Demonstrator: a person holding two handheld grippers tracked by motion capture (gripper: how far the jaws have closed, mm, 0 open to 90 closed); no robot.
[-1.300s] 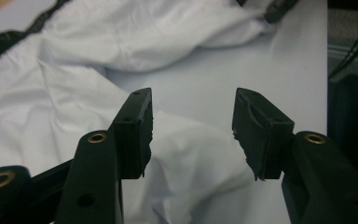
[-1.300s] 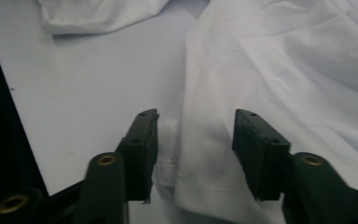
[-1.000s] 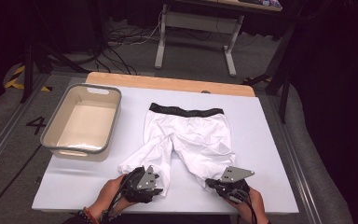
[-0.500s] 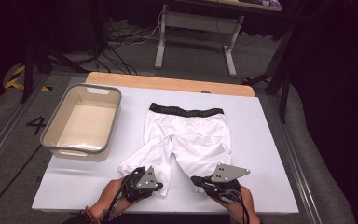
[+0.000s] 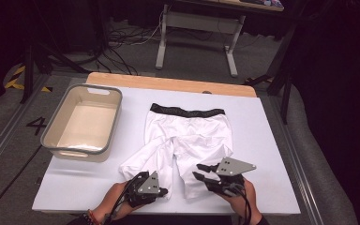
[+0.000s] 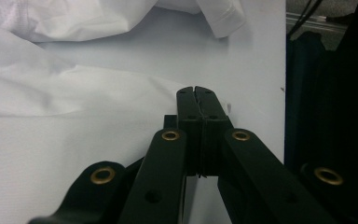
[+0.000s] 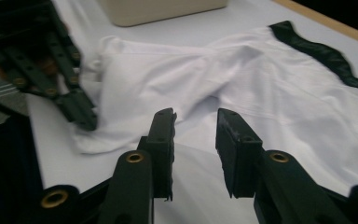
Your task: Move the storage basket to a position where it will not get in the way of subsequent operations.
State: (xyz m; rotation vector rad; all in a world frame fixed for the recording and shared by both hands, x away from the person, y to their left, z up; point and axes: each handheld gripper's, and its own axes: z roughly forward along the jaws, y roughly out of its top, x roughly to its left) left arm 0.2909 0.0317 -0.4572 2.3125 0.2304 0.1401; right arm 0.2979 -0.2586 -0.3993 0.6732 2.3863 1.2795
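White shorts (image 5: 187, 140) with a black waistband (image 5: 187, 111) lie flat on the white table (image 5: 272, 140), legs toward me. My left gripper (image 5: 161, 191) rests low at the hem of the left leg, its jaws pressed together (image 6: 196, 89) with the cloth's edge (image 6: 74, 88) pinched at their tips. It also appears in the right gripper view as the left gripper (image 7: 86, 122) at that hem corner. My right gripper (image 5: 198, 171) hovers just above the right leg's hem. Its jaws (image 7: 196, 116) have just been opening and hold nothing; the shorts (image 7: 261, 93) lie beneath and beyond them.
A grey-rimmed beige bin (image 5: 51, 140) stands at the table's left, also seen as the bin (image 7: 168, 11) in the right gripper view. A wooden strip (image 5: 168, 84) runs along the far edge. Desk legs and cables stand on the floor beyond.
My right gripper has risen off the right leg's hem, shifted a little left, and its jaws have parted. The left hand has stayed at the left hem.
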